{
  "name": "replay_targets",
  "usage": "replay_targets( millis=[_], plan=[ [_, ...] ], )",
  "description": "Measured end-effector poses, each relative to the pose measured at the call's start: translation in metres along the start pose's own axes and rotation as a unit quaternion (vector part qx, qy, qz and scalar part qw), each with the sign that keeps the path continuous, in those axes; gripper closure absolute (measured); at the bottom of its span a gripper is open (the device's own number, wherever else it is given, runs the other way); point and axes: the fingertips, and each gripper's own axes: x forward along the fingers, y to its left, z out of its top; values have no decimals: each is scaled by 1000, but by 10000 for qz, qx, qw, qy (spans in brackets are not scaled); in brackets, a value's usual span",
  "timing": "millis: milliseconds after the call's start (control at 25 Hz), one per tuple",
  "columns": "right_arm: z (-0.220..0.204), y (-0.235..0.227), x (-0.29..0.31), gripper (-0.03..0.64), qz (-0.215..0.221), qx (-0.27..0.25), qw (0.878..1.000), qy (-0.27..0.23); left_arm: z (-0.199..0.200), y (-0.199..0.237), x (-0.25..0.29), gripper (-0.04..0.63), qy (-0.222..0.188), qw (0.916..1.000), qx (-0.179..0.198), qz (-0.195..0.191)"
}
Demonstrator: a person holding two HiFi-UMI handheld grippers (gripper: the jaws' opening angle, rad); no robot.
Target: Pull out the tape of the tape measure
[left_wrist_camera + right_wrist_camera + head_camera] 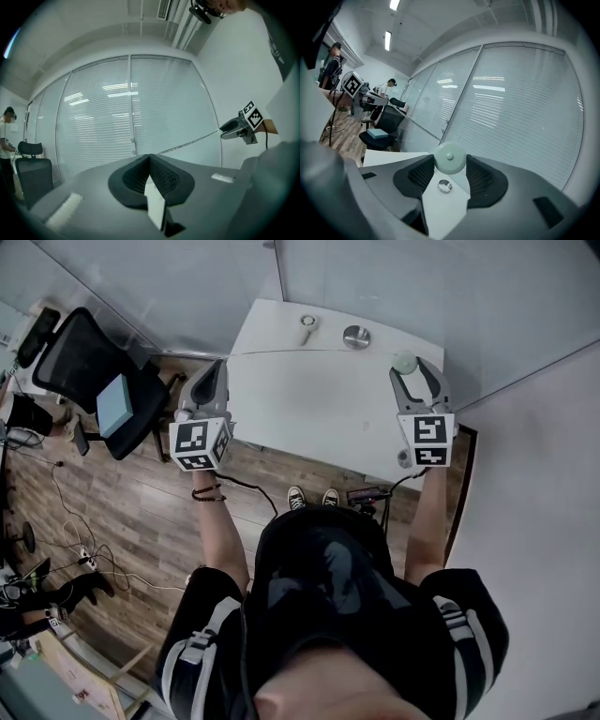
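Note:
The pale green round tape measure (405,362) (450,158) sits between the pads of my right gripper (412,367) (450,164), which is shut on its case above the far right corner of the white table (319,418). My left gripper (220,365) (149,156) hangs over the table's left edge with its jaws pressed together on the end of the tape. The thin tape (187,143) (309,351) runs taut from those jaws across to the right gripper (224,132). The tape's hook is hidden inside the left jaws.
A round metal piece (356,336) (444,186) and a small white round item (308,322) lie near the table's far edge. A black office chair (89,371) carrying a blue box (117,404) stands left of the table. Glass walls with blinds rise beyond. Cables lie on the wooden floor.

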Motion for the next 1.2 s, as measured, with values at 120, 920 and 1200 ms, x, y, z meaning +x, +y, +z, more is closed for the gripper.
replay_targets(
  millis=[120,920,1200],
  plan=[
    [-3,-10,-3,400,-146,81,9999,45,0,16,-5,595,-30,9997,-66,220],
    [-15,-6,10,400,-191,185,9993,249,-14,33,6,594,-3,9986,-372,369],
    [-66,11,36,399,169,485,9954,811,-76,29,29,592,725,9950,-647,209]
  ],
)
